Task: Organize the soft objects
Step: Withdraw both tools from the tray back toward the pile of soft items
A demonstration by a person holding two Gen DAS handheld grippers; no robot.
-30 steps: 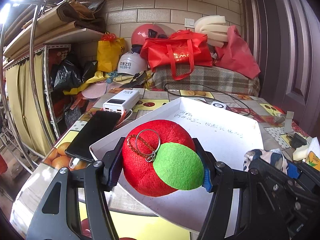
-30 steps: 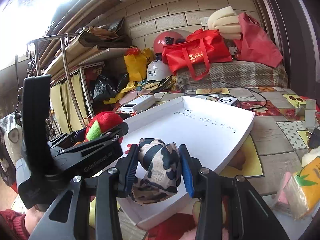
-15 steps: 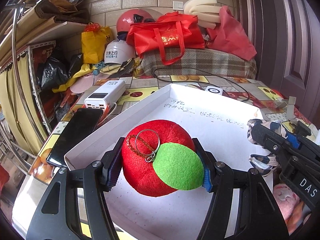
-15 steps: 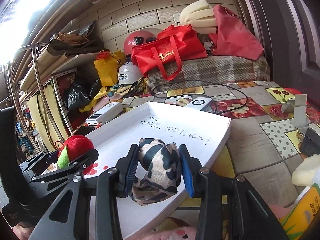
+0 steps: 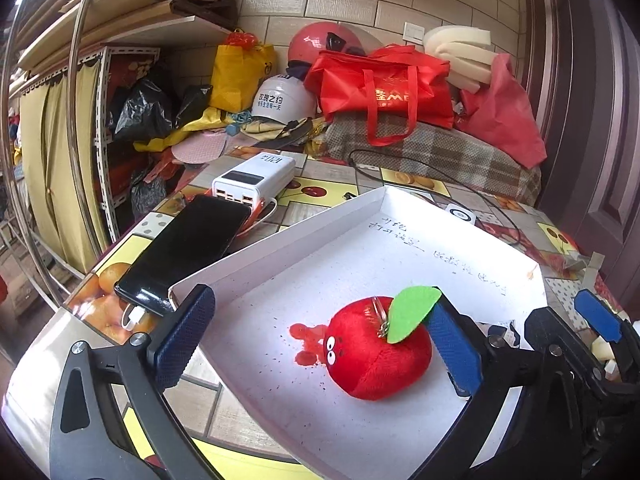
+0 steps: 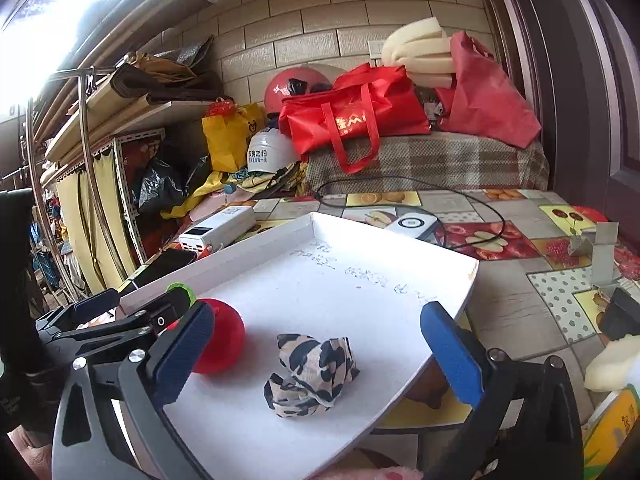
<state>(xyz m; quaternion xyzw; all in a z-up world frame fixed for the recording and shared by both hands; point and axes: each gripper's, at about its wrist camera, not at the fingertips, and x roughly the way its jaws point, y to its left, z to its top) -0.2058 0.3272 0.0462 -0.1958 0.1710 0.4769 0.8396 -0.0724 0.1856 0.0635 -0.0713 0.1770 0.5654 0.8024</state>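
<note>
While both grippers' fingers gape, apple plush and leopard cloth lie inside tray walls.

Off to my left, a black phone lies flat on the fruit-print tablecloth, w/ a white power bank just behind it. Further back — red tote bag, white helmet, yellow bag — all piled vs. the brick wall.
</note>
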